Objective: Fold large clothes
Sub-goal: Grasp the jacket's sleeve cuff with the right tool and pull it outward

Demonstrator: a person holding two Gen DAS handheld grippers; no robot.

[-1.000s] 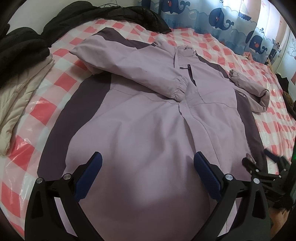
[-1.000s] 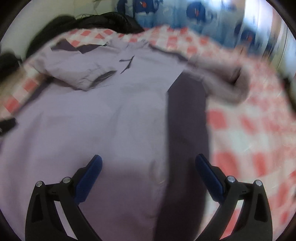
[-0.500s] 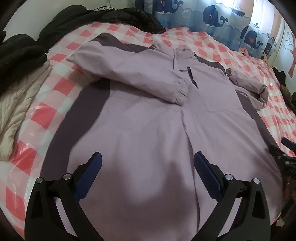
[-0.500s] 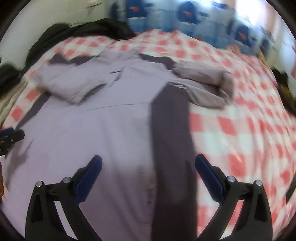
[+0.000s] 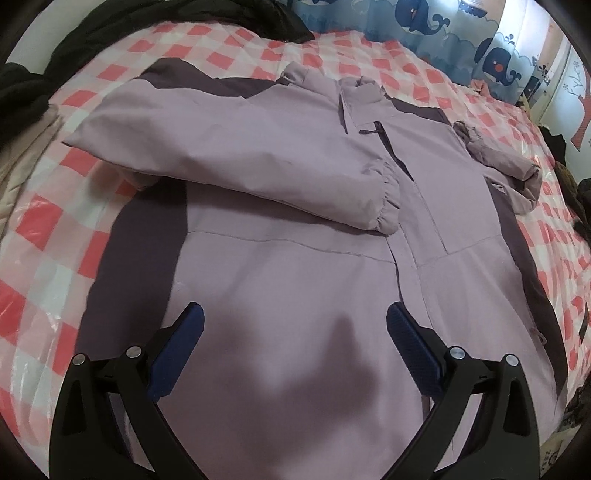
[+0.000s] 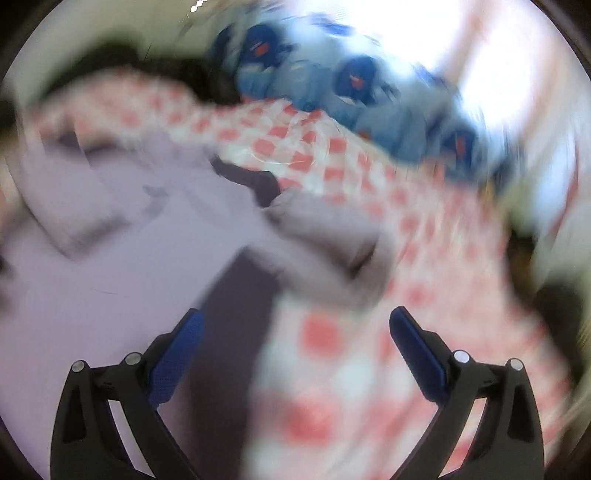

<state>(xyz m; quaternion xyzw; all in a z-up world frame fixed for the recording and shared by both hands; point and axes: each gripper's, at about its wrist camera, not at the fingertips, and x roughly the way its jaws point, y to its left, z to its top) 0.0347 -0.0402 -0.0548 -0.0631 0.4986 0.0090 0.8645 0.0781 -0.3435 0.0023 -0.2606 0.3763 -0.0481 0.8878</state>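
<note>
While the lilac jacket [image 5: 295, 266] (no readable label) lies flat, left gripper [image 5: 294, 325] and right gripper [image 6: 296, 325] hover, fingers spread, empty.

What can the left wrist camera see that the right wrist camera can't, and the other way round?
Only the left view, which is sharp, shows the chest zipper and the sleeve folded across the jacket's front, with the left claw open above the hem.

Only the right view, badly blurred, shows the bright window and the right claw open over the jacket's edge.

Both show the lilac jacket, its other sleeve, the pink checked bedcover and the whale curtain.
</note>
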